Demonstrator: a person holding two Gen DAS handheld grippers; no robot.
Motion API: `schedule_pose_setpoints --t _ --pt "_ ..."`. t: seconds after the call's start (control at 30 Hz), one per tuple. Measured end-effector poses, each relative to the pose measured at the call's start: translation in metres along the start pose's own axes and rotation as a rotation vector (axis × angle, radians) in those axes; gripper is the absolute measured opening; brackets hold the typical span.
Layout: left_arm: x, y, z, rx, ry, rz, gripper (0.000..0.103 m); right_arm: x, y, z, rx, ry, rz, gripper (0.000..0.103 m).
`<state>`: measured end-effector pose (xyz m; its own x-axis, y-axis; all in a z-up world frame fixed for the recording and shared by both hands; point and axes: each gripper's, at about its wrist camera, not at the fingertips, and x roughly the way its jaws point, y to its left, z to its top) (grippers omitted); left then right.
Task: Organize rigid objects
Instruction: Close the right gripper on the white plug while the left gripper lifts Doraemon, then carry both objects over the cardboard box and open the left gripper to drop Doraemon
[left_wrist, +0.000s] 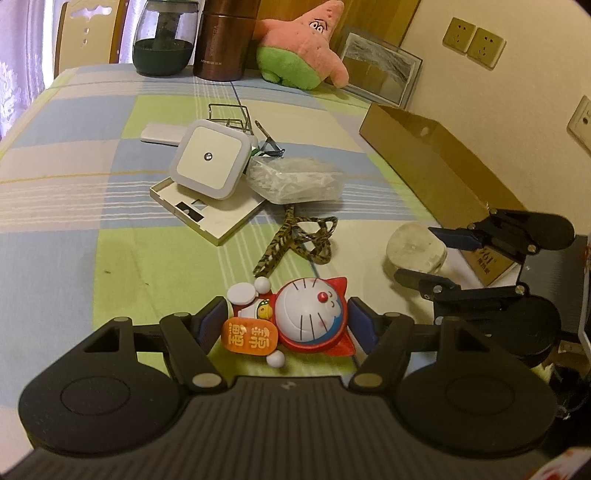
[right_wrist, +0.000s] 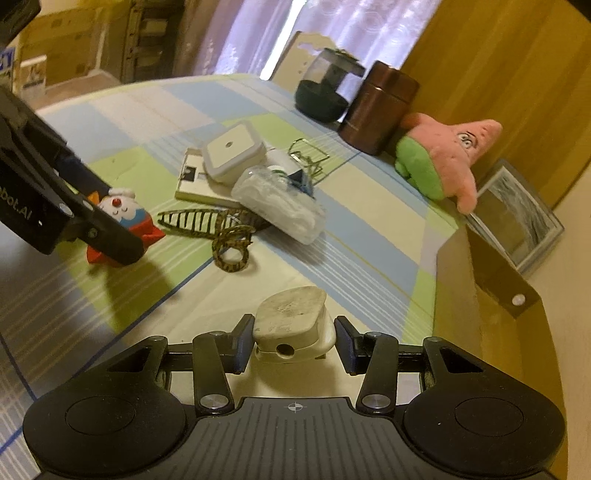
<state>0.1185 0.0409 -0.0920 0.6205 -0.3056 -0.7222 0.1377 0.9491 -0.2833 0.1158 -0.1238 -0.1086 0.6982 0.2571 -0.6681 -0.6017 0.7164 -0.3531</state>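
Left gripper (left_wrist: 286, 325): fingers spread, 1 on each side of the Doraemon toy (left_wrist: 295, 321), which lies flat on the checked surface (left_wrist: 92, 177). Contact with the toy cannot be told. Toy's long axis runs across the gap, finger to finger: head toward the right finger, orange sign and white limbs toward the left. Face up.

Right gripper (right_wrist: 293, 345): fingers spread around the white plug (right_wrist: 291, 321); a gap shows at the right finger, the left side cannot be told. Plug rests on the surface near the cardboard box (left_wrist: 424, 162), flat grey face up, long axis along the fingers, pointing away from the camera, round hole facing the camera.

Right view: left gripper (right_wrist: 110, 218) sits over the toy (right_wrist: 125, 218), well apart from the plug.

Mid-surface cluster, beyond the toy: square night light (left_wrist: 210, 157) propped on a flat white box (left_wrist: 214, 214), clear bag (left_wrist: 295, 181) just beside it, tiger-stripe strap (left_wrist: 291, 243) between bag and toy.

Far edge: glass jar (left_wrist: 164, 37), brown canister (left_wrist: 225, 40), Patrick plush (left_wrist: 299, 48), framed picture (left_wrist: 380, 70)
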Motion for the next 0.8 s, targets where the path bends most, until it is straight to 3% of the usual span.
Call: schedule_pose_setpoints --t 0.2,0.4,0.8 --pt "-0.006 -0.014 0.012 0.016 -0.023 -0.002 0.066 -0.023 -0.017 0.001 0.081 -0.026 -0.021 0.043" --pt "-0.009 -0.045 0.028 0.033 -0.042 -0.025 0.066 -0.056 -0.049 -0.005 0.242 -0.041 -0.048 0.043" --pt "0.008 -0.146 0.071 0.109 -0.075 -0.119 0.066 -0.118 -0.150 -0.036 0.418 -0.044 -0.136 0.043"
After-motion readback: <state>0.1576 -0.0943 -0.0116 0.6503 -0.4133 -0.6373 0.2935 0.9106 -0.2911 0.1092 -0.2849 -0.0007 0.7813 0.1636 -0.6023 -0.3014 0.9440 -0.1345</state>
